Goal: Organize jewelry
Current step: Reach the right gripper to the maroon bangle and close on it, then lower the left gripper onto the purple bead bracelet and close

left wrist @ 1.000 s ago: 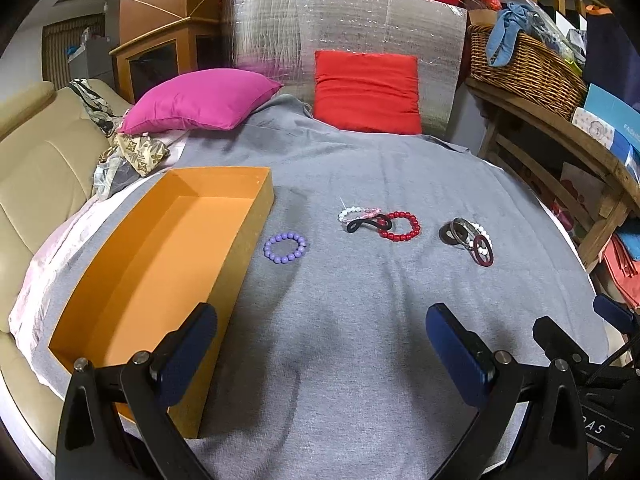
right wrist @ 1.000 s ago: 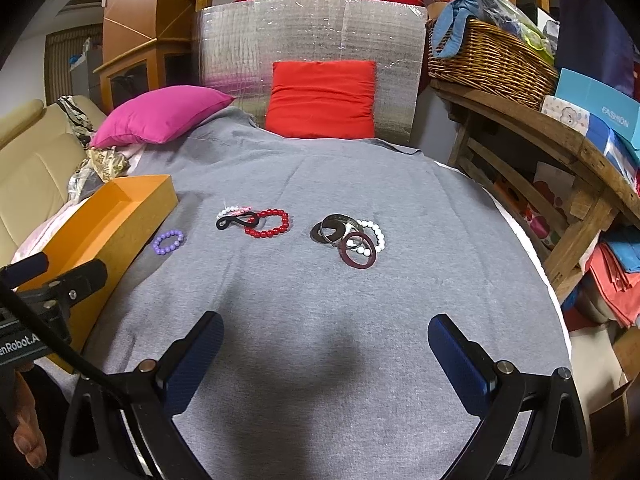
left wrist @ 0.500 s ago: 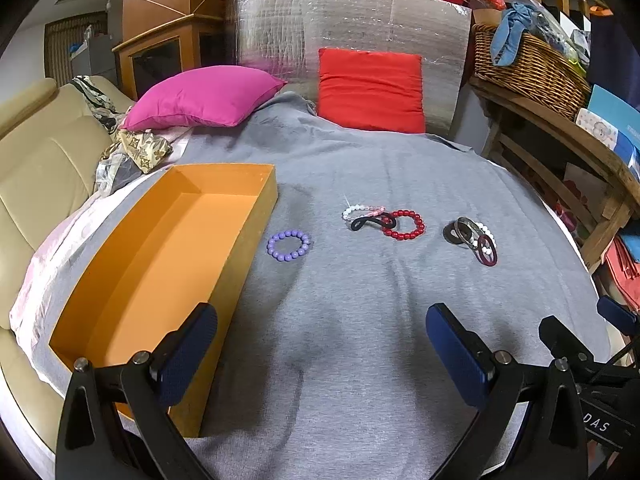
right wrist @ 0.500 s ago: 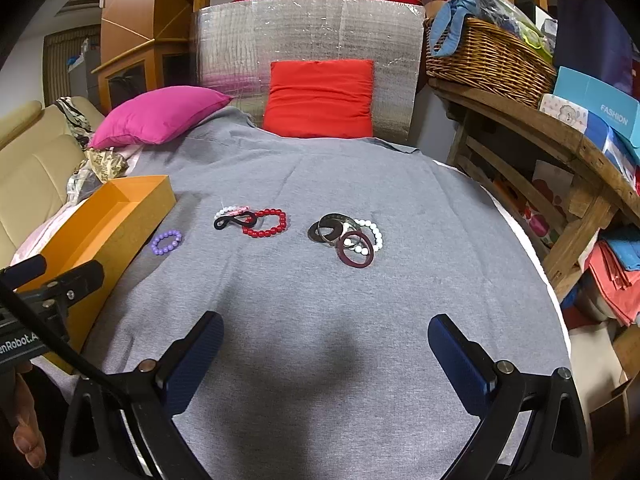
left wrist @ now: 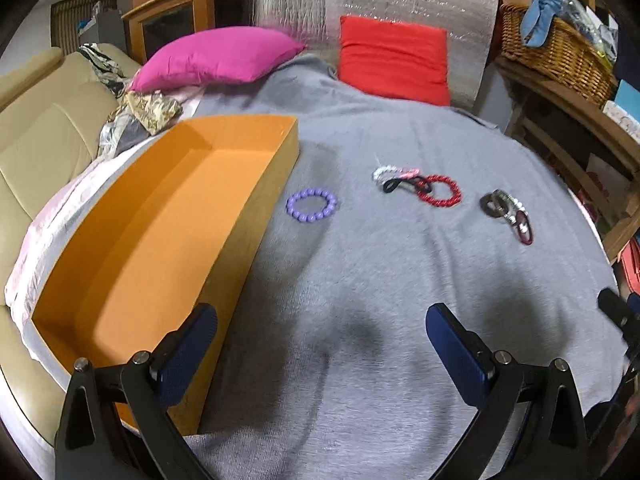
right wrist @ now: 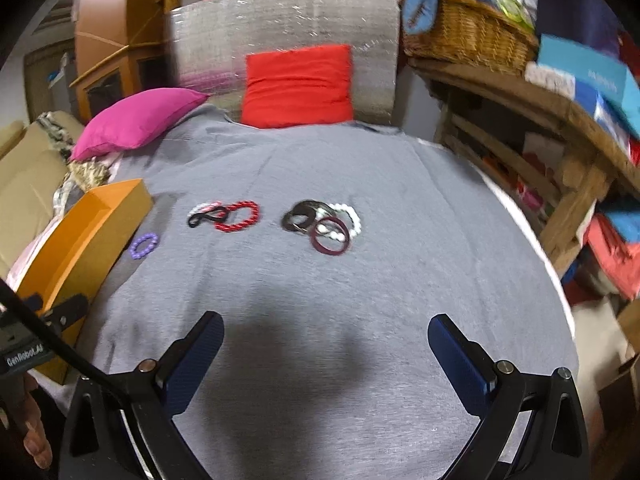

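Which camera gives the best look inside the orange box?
The left wrist view. It looks down into the orange box, showing its floor and inner walls, with nothing visible inside. The right wrist view catches only its outer side and rim at the left edge.

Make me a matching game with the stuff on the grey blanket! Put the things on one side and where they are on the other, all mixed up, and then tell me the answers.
Things:
1. purple bead bracelet
2. red bead bracelet
3. dark red bangle
4. orange box

Places:
A. in the pile on the right, overlapping white beads
B. at the left edge of the blanket, nothing inside it
C. lying alone, right beside the box
D. touching a black loop, in the middle group

Answers: 1-C, 2-D, 3-A, 4-B
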`<state>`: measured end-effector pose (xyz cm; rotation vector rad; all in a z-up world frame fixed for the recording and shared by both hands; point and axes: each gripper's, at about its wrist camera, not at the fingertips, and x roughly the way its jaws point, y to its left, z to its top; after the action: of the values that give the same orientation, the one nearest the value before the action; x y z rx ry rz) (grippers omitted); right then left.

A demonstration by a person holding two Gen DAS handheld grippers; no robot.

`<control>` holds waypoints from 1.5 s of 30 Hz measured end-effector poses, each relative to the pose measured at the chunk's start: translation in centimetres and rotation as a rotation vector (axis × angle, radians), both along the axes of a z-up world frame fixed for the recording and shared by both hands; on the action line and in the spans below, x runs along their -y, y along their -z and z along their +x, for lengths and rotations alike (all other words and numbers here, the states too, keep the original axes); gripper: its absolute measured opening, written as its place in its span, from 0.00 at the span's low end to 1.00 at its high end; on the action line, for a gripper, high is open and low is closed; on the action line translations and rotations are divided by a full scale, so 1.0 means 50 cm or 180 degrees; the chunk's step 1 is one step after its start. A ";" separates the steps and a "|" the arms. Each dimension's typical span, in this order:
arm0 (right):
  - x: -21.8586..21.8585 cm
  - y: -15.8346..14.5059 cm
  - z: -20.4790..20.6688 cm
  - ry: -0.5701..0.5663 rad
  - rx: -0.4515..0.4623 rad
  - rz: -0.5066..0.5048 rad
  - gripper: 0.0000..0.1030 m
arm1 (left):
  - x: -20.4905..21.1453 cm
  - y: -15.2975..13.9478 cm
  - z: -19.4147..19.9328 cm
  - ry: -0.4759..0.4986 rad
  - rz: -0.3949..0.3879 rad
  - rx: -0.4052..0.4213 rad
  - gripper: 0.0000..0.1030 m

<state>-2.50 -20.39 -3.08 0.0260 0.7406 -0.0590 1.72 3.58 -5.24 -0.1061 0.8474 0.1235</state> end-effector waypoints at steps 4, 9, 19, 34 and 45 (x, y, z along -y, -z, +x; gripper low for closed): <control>0.052 0.019 0.049 0.0046 -0.0110 0.0376 0.98 | 0.000 0.018 0.011 0.0014 -0.0017 -0.0047 1.00; 0.086 0.052 0.158 0.0137 -0.0327 0.0528 0.75 | -0.001 0.032 0.022 0.0025 -0.0031 -0.0079 1.00; 0.086 0.113 0.311 0.0214 -0.0624 0.0599 0.56 | -0.013 0.049 0.062 0.0019 -0.0058 -0.0062 1.00; 0.104 0.127 0.274 0.0214 -0.0510 0.0728 0.05 | -0.030 0.044 0.153 -0.0012 -0.0154 -0.0166 1.00; 0.104 0.116 0.240 0.0105 -0.0249 0.0860 0.05 | -0.015 0.038 0.289 0.0434 -0.0060 -0.0474 0.60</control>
<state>9.47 -25.59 -8.89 0.2950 0.8222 0.0089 16.17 4.35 -7.15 -0.0569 1.0019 -0.0048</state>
